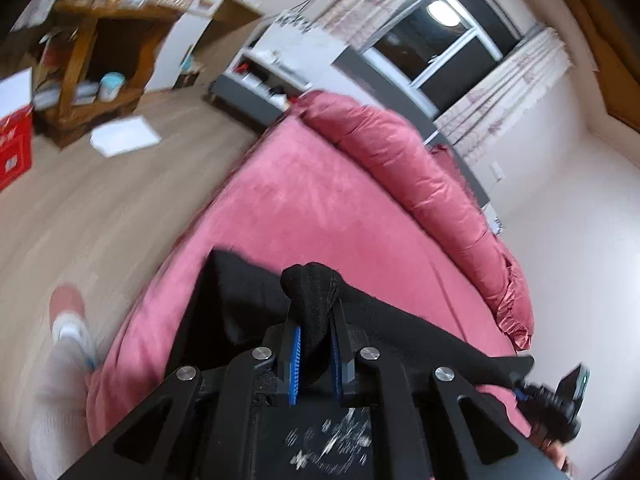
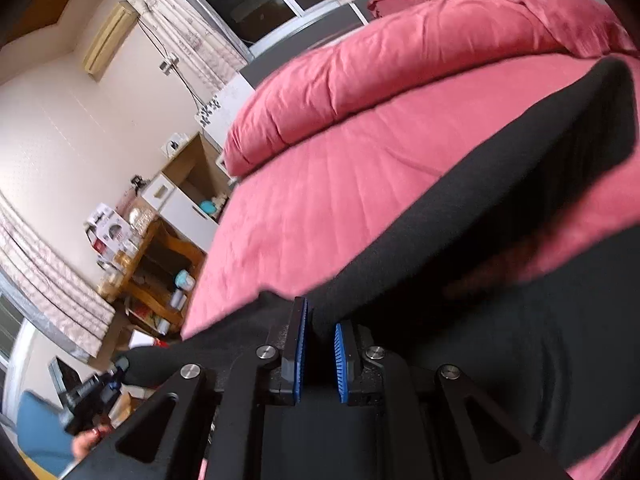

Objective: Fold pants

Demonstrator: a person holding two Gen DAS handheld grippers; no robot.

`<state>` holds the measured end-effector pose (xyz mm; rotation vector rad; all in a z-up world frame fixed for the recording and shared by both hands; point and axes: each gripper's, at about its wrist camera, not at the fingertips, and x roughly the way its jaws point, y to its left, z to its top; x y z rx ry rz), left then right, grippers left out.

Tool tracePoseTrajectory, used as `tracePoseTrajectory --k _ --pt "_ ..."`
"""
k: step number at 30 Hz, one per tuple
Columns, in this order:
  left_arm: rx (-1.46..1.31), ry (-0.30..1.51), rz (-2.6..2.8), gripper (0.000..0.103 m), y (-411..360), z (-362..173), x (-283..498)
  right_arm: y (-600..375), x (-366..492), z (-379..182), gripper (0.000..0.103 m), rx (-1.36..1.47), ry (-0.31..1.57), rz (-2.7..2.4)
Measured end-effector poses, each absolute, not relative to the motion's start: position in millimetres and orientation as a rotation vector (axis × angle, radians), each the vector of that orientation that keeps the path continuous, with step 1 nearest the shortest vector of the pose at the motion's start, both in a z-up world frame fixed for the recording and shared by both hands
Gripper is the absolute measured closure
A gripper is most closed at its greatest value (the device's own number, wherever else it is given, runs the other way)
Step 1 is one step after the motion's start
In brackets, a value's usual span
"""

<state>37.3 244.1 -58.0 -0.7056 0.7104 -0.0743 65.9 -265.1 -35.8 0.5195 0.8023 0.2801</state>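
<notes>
Black pants hang stretched above a pink bed. My left gripper is shut on a bunched corner of the pants, which sticks out past the blue pads. My right gripper is shut on another edge of the pants; the cloth runs taut from it up to the right and down over the lower right. The right gripper also shows at the lower right of the left wrist view, holding the stretched edge. The left gripper shows at the lower left of the right wrist view.
A rolled pink duvet lies along the far side of the bed under a window. A wooden shelf, a red box and white paper are on the wood floor. My foot stands beside the bed.
</notes>
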Motion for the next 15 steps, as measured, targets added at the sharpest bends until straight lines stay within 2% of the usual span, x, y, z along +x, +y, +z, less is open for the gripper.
tracePoseTrajectory --k 6,9,13,15 --pt "-0.773 0.813 -0.046 0.091 248 -95 20 -257 48 -101 0.090 0.482 0.957 0.233" --pt "-0.747 0.830 -0.047 0.085 244 -94 21 -260 51 -126 0.090 0.496 1.019 0.226" --pt "-0.782 0.810 -0.067 0.069 246 -92 18 -266 54 -132 0.090 0.534 1.020 0.232" --pt "-0.812 0.801 -0.069 0.069 254 -90 15 -264 55 -132 0.090 0.525 1.016 0.235"
